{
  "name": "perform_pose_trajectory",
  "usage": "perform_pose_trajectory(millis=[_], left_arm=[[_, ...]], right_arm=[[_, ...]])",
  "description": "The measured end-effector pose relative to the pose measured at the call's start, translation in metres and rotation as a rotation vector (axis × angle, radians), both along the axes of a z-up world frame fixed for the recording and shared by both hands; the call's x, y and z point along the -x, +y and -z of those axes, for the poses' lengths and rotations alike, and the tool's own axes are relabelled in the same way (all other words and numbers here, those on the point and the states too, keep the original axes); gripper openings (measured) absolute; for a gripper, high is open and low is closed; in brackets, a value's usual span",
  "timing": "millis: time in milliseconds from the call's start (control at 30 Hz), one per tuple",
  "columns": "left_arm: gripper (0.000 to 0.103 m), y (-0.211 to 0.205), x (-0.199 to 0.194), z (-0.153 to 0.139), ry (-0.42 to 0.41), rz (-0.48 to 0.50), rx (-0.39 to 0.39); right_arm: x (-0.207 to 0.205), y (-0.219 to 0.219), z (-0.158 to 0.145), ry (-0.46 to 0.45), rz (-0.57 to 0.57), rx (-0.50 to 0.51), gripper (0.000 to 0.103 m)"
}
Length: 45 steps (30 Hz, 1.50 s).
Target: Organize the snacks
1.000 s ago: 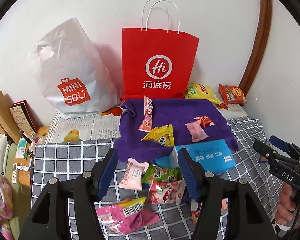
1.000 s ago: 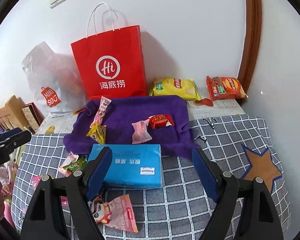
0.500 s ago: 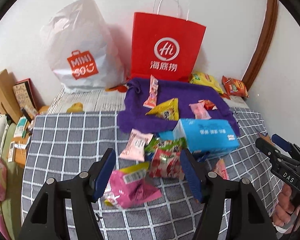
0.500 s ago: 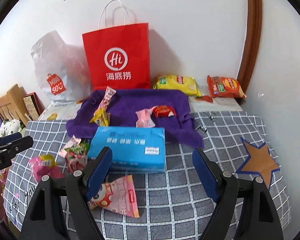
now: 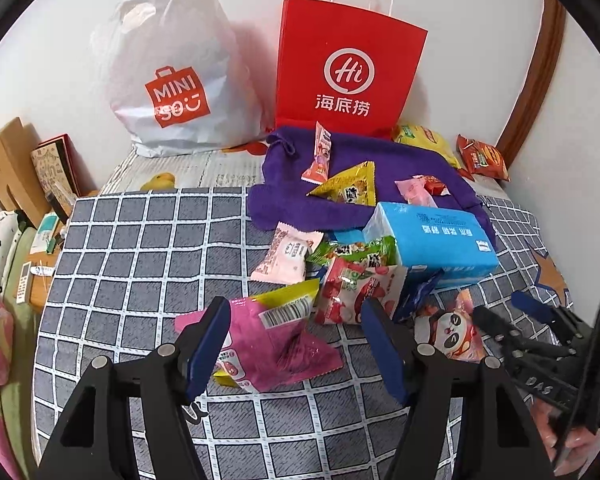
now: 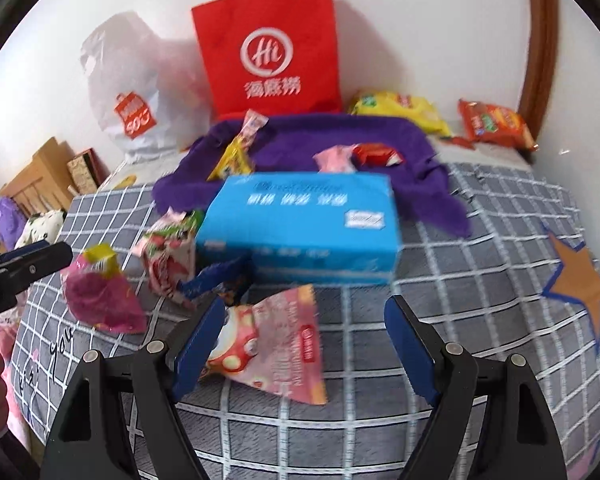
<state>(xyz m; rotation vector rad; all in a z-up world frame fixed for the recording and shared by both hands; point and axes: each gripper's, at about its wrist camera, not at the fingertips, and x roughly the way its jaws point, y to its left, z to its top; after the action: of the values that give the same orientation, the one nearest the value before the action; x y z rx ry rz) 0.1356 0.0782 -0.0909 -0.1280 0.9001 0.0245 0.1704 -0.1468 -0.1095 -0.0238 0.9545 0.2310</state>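
Observation:
Several snack packets lie on a grey checked cloth (image 5: 140,248). My left gripper (image 5: 296,344) is open, its jaws either side of a magenta packet (image 5: 276,344) just ahead. My right gripper (image 6: 304,344) is open over a pink panda packet (image 6: 276,348), which also shows in the left wrist view (image 5: 452,332). A strawberry packet (image 5: 356,292), a green packet (image 5: 356,250) and a pale pink packet (image 5: 288,256) lie beside a blue tissue box (image 5: 432,240). A purple towel (image 5: 380,160) behind holds a few more snacks, among them a yellow triangular packet (image 5: 348,186).
A red paper bag (image 5: 348,72) and a white MINISO bag (image 5: 172,80) stand against the wall. A yellow chip bag (image 6: 396,110) and an orange chip bag (image 6: 496,122) lie at the back right. Boxes and clutter (image 5: 16,172) sit off the left edge.
Both grippers have pulled back and tilted down toward the near packets. The magenta packet now lies between the left jaws and the panda packet between the right jaws. Both stay open.

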Motion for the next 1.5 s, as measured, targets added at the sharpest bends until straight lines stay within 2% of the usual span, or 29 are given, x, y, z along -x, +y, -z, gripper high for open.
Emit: perform_pose_trajectory(millis=[200, 433, 533, 633, 933, 1100, 1267, 1400, 1500], left_arm=[[0.065, 0.007, 0.000, 0.008, -0.012, -0.012, 0.001], [0.065, 0.011, -0.009, 0.030, 0.038, -0.027, 0.000], [0.067, 0.009, -0.012, 0.039, 0.052, -0.031, -0.012], [0.069, 0.007, -0.015, 0.045, 0.056, -0.037, -0.041], [0.080, 0.000, -0.025, 0.063, 0.070, -0.040, -0.093], [0.083, -0.005, -0.026, 0.067, 0.067, -0.028, -0.124], [0.083, 0.010, -0.029, 0.073, 0.103, -0.053, -0.072], [0.084, 0.022, -0.025, 0.076, 0.093, -0.053, -0.020], [0.083, 0.023, -0.025, 0.079, 0.088, -0.044, 0.005]], right_arm=[[-0.006, 0.016, 0.027, 0.052, -0.024, 0.007, 0.082], [-0.013, 0.028, 0.052, 0.110, -0.062, -0.021, 0.081], [-0.011, 0.029, 0.052, 0.104, -0.100, -0.055, 0.060], [-0.009, 0.022, 0.044, 0.086, -0.103, -0.050, 0.053], [-0.012, -0.033, 0.027, -0.019, -0.025, 0.014, 0.052], [-0.018, -0.050, 0.043, 0.016, -0.005, 0.017, 0.052], [-0.016, -0.053, 0.045, -0.009, -0.016, 0.005, 0.055], [-0.014, -0.053, 0.049, -0.034, -0.024, 0.018, 0.058], [-0.016, -0.057, 0.051, -0.021, -0.025, -0.019, 0.058]])
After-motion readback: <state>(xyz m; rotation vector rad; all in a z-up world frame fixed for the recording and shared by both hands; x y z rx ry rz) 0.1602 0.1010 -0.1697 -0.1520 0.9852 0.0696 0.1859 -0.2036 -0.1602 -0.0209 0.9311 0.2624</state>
